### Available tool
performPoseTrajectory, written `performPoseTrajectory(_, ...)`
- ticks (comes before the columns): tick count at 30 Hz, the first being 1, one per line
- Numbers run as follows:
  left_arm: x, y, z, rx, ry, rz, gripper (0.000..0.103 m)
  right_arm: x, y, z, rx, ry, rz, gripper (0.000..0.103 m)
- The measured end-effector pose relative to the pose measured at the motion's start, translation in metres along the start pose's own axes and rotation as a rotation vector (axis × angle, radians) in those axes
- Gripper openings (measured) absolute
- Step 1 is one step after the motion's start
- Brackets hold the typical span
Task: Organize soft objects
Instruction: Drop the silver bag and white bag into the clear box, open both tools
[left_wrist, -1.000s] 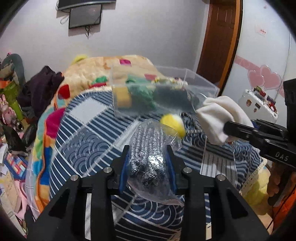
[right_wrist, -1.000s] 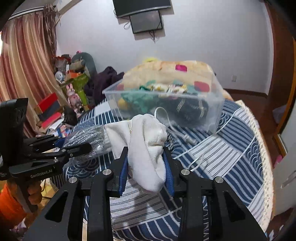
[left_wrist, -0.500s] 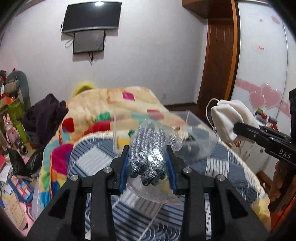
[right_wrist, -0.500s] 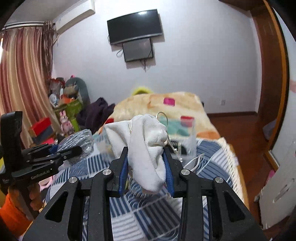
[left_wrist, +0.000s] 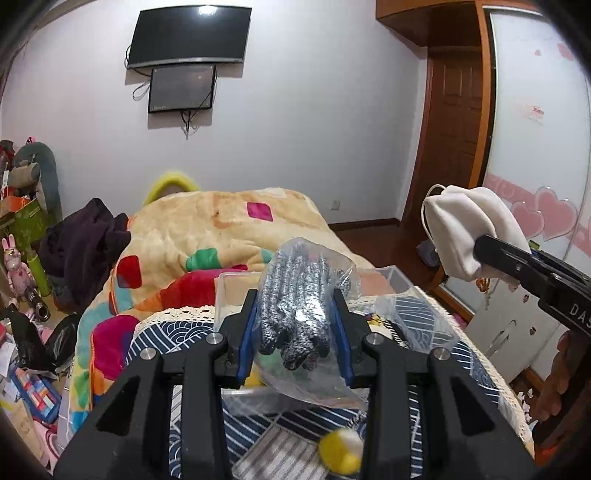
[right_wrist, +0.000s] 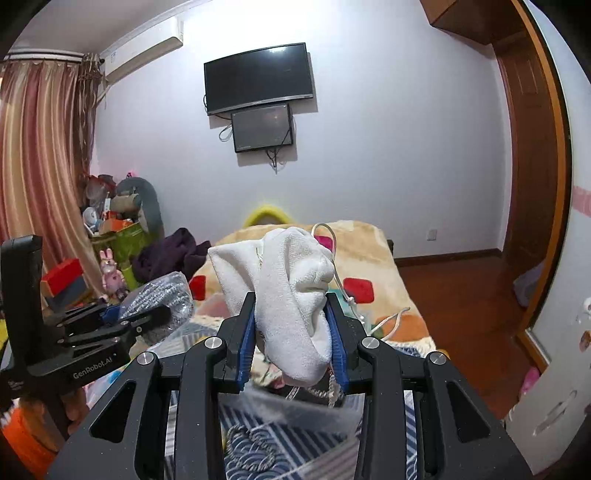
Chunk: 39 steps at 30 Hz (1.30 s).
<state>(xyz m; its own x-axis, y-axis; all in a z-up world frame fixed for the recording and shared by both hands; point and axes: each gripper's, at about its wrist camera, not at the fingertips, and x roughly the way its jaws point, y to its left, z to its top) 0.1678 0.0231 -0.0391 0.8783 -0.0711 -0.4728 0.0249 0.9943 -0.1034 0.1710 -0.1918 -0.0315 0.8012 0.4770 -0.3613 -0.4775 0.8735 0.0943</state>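
Above the clear bin (left_wrist: 400, 276) — both fingers clamp upright bundles: left bagged gloves (left_wrist: 293, 299), right white sock (right_wrist: 291, 299).

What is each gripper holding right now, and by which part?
The left gripper pinches bagged grey gloves across the finger end, through the plastic. The right gripper clamps a white cloth across its lower middle.

right claw (right_wrist: 291, 341) clamped on white sock (right_wrist: 291, 295) | left claw (right_wrist: 147, 319) gripping bagged grey gloves (right_wrist: 162, 299)
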Motion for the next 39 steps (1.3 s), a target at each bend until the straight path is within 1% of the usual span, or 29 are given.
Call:
performPoseTrajectory(5, 0.035, 0.002, 0.001, -0.006, 0.061, 0.022, 0.036, 0.020, -0.003, -0.005, -0.009, 0.047, -0.027, 0.032)
performPoseTrajectory(10, 0.061, -0.001, -0.002, 0.042, 0.100, 0.058, 0.036, 0.043, -0.007, -0.017, -0.012, 0.122, -0.053, 0.032)
performPoseTrajectory(19, 0.100, -0.005, -0.009, 0.050, 0.214, 0.018, 0.036, 0.080, -0.023, -0.032, 0.010, 0.280, -0.105, 0.032)
performPoseTrajectory(24, 0.113, -0.009, -0.014, 0.081, 0.251, 0.028, 0.036, 0.081, -0.021, -0.041, -0.017, 0.318, -0.111, 0.033)
performPoseTrajectory(28, 0.114, -0.007, -0.019, 0.076, 0.277, 0.010, 0.038, 0.081, -0.020, -0.044, -0.028, 0.342, -0.110, 0.034)
performPoseTrajectory(31, 0.103, -0.006, -0.021, 0.078, 0.263, -0.005, 0.046, 0.081, -0.016, -0.043, -0.048, 0.341, -0.120, 0.037)
performPoseTrajectory(33, 0.097, -0.006, -0.020, 0.083, 0.250, -0.003, 0.051, 0.076, -0.014, -0.041, -0.061, 0.327, -0.116, 0.043)
performPoseTrajectory(36, 0.087, -0.006, -0.017, 0.086, 0.233, -0.011, 0.053, 0.070, -0.012, -0.040, -0.071, 0.308, -0.118, 0.049)
performPoseTrajectory(39, 0.076, -0.006, -0.014, 0.077, 0.216, -0.026, 0.058, 0.061, -0.011, -0.037, -0.064, 0.289, -0.109, 0.052)
